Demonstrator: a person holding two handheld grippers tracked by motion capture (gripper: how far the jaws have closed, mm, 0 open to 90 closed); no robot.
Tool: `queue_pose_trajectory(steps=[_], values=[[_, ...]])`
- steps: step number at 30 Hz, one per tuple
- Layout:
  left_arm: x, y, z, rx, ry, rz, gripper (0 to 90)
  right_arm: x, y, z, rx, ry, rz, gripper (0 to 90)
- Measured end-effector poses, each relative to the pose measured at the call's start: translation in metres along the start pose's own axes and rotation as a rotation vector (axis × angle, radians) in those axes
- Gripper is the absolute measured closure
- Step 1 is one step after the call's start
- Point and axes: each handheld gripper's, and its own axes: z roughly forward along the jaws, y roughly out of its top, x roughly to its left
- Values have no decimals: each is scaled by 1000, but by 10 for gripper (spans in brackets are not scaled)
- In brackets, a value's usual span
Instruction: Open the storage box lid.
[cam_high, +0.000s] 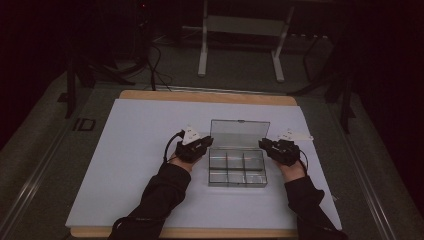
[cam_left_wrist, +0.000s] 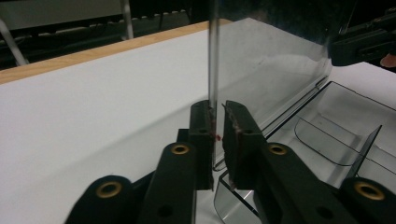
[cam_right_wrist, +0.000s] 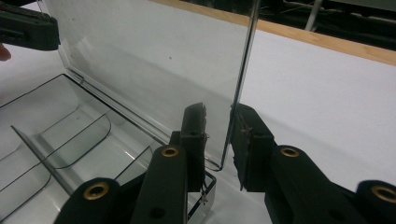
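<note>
High view dim; left gripper (cam_high: 205, 142) fingers pinch lid (cam_high: 239, 134) edge; right gripper (cam_high: 264, 145) fingers straddle opposite edge, parted.

box (cam_high: 237, 169) – mid worktop (cam_high: 135, 165), lid (cam_high: 239, 134) upright behind | left gripper (cam_high: 206, 143) at lid's left edge | right gripper (cam_high: 262, 144) at right edge – jaws astride

Black tool (cam_left_wrist: 215, 140) jaws, brass rivets, dark sleeves (cam_high: 165, 192)
</note>
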Motion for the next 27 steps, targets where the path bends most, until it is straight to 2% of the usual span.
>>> queue_pose_trajectory(steps=[5, 11, 17, 27], values=[[2, 1, 3, 7, -6, -16, 807, -2, -1, 4, 1, 7, 37, 742], [4, 3, 6, 26, -3, -29, 796, -1, 0, 7, 16, -1, 32, 716], [4, 5, 10, 47, 5, -38, 770, -3, -1, 11, 29, -4, 51, 714], [6, 5, 18, 81, 10, -77, 710, -5, -2, 17, 46, -4, 94, 691]])
